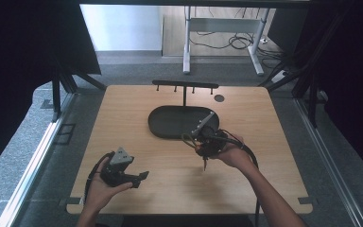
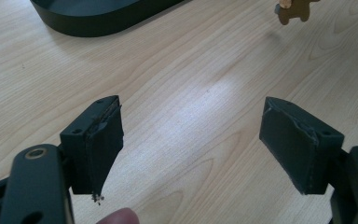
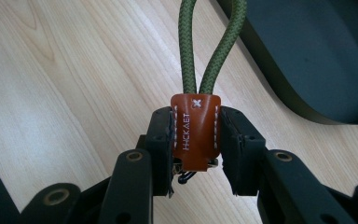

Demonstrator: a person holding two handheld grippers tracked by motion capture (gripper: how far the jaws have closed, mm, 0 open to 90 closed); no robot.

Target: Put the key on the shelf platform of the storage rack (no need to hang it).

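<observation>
The right tool (image 3: 196,140) pinches a brown leather tab (image 3: 196,133) with a green cord loop (image 3: 209,42), held just above the table (image 1: 264,123) at five o'clock of the dark tray (image 1: 170,124). The left tool (image 2: 191,140) hovers spread and empty near the table's seven o'clock. I judge the loop is headed for the hook rack (image 1: 185,85) at twelve o'clock, which calls for a lift over the tray; the tab's stitching and lettering are legible in the right gripper view.
</observation>
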